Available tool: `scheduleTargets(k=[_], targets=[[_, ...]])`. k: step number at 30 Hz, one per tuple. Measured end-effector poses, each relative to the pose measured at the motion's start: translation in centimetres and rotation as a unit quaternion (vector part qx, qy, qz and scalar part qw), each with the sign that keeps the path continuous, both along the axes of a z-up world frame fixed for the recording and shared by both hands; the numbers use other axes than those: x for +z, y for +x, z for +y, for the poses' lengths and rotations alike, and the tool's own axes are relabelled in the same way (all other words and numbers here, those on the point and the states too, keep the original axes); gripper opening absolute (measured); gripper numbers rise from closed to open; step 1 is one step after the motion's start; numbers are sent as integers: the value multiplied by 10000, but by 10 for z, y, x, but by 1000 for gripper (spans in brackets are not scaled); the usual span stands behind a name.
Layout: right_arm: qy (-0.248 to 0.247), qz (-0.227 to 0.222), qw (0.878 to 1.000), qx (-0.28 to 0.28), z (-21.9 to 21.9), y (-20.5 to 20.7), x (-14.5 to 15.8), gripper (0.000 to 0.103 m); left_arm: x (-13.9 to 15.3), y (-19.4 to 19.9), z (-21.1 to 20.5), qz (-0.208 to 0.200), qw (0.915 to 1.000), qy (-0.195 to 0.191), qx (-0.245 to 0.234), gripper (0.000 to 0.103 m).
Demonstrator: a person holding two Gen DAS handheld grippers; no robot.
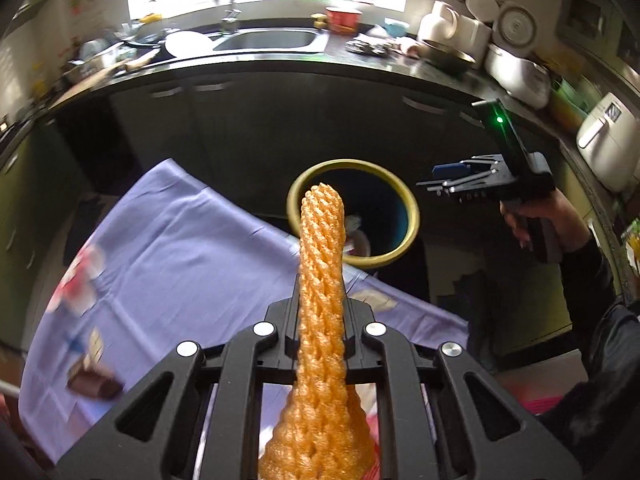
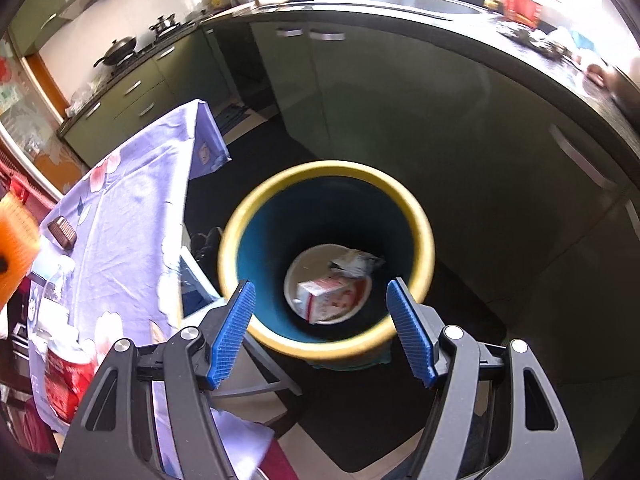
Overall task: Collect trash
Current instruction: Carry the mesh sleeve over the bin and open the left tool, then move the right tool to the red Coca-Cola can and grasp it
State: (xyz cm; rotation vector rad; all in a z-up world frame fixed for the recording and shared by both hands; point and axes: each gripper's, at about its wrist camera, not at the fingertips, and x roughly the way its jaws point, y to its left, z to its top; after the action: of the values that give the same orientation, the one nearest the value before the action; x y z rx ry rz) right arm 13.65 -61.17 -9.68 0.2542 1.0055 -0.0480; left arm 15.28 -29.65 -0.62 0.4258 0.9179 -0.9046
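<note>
My left gripper (image 1: 322, 304) is shut on an orange foam fruit net (image 1: 322, 264), which sticks up and forward past the fingers. Beyond it stands a yellow-rimmed bin (image 1: 404, 196) with a dark blue inside, on the floor past the table's edge. In the right wrist view the bin (image 2: 420, 224) lies right below my right gripper (image 2: 322, 316), which is open with nothing between its blue pads (image 2: 232, 332). A red and white carton (image 2: 328, 298) and crumpled wrapper (image 2: 356, 262) lie in the bin. The right gripper (image 1: 440, 184) shows at the right of the left wrist view, held by a hand.
A table with a lilac flowered cloth (image 1: 160, 248) holds a brown wrapped bar (image 1: 94, 384), a red packet (image 2: 64, 376) and a plastic bottle (image 2: 52, 288). Dark green cabinets (image 2: 360, 92) and a cluttered black counter with a sink (image 1: 264, 40) stand behind the bin.
</note>
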Motion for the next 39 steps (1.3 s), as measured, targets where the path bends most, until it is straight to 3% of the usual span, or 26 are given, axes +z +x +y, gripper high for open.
scheduleTargets(k=[6, 10, 13, 15, 17, 24, 28, 34, 39], targets=[[28, -30, 9995, -326, -39, -32, -5, 68, -31, 34, -111, 206, 9984, 178, -501, 12], [-7, 47, 9986, -532, -61, -46, -8, 68, -48, 55, -155, 246, 9977, 223, -584, 13], [-33, 110, 9978, -648, -71, -51, -10, 69, -65, 76, -182, 375, 9978, 192, -515, 19], [-6, 110, 9974, -710, -77, -53, -11, 69, -75, 86, -194, 491, 9978, 192, -413, 36], [25, 97, 9973, -733, -78, -54, -12, 69, -77, 87, -196, 398, 9983, 185, -371, 41], [32, 132, 9981, -597, -64, -48, -14, 69, -41, 66, -160, 149, 9991, -225, -335, 63], [30, 109, 9989, -445, -48, -43, -11, 69, -14, 44, -124, -13, 9982, -531, -293, 68], [-30, 102, 9999, -7, -7, -36, -1, 69, 22, 12, -30, -544, 9926, -1027, 351, 79], [144, 122, 9971, 731, 53, -29, 13, 69, 25, -10, 59, -966, 9843, -1037, 1051, 81]])
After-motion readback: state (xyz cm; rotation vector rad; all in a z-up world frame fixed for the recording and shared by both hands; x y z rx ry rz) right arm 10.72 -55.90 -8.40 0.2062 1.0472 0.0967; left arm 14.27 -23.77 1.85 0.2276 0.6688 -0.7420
